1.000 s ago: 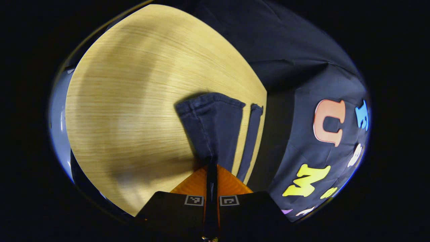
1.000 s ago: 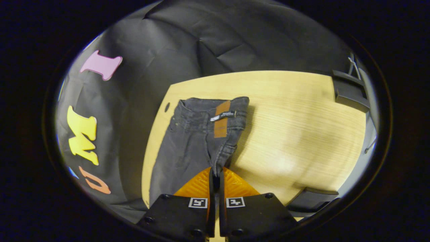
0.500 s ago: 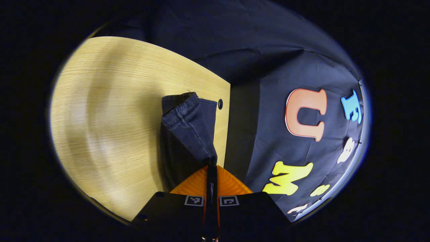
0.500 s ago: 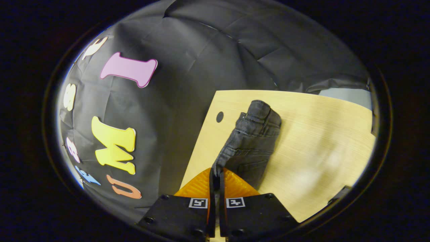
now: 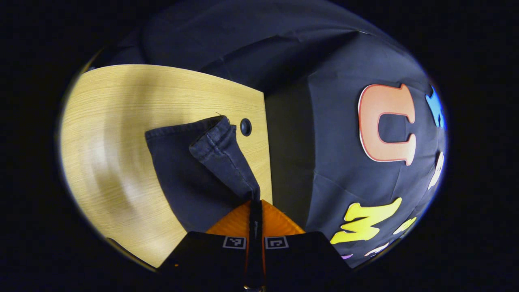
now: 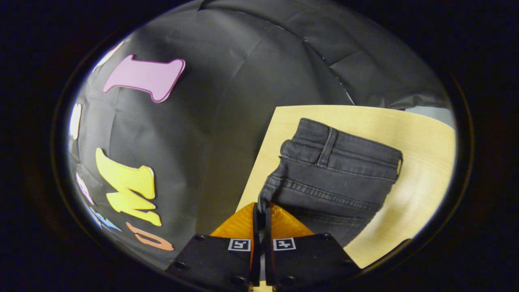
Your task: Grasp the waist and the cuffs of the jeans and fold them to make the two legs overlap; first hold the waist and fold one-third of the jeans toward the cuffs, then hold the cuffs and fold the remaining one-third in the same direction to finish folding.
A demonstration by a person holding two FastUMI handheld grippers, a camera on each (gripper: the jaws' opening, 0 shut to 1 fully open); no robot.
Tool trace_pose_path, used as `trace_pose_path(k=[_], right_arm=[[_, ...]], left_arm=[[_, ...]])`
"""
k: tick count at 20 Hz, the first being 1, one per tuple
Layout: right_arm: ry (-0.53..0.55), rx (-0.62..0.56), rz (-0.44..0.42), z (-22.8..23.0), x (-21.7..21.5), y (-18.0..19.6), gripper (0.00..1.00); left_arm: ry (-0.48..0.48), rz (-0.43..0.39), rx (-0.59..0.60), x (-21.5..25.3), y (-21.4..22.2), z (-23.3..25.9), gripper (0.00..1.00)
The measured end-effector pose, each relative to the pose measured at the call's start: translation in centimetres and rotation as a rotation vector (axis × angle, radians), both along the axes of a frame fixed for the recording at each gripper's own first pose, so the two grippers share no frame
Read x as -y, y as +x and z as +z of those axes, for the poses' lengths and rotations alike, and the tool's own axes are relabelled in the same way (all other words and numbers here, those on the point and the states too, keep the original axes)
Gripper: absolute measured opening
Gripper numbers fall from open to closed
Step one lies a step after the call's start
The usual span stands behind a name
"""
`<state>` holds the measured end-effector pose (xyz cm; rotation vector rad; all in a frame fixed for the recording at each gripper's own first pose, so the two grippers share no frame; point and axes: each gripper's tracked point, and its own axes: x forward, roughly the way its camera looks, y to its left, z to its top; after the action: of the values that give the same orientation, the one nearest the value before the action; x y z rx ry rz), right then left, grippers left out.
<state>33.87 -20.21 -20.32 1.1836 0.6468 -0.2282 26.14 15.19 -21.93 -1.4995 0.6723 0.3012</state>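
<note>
The jeans (image 6: 332,174) lie on the table (image 5: 121,93) near its far edge, legs doubled. The right gripper (image 6: 261,211) is clamped on the waist corner, the left gripper (image 5: 255,200) on a cuff (image 5: 215,142); the long axis runs between them.

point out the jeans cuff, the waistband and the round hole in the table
jeans cuff (image 5: 213,140), left gripper view, on the stitched hem of the lifted leg end
waistband (image 6: 344,148), right gripper view, on the band beside the belt loop
round hole (image 5: 245,127), left gripper view, at its dark middle near the table corner
</note>
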Motion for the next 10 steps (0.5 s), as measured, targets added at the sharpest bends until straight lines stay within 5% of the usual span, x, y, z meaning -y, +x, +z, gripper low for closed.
trace_pose_path(k=[10], right_arm=[[-0.097,-0.051,0.013,-6.4,-0.8,6.3,0.06]], left_arm=[[0.082,-0.043,-0.106,0.7,5.9,-7.5,0.04]])
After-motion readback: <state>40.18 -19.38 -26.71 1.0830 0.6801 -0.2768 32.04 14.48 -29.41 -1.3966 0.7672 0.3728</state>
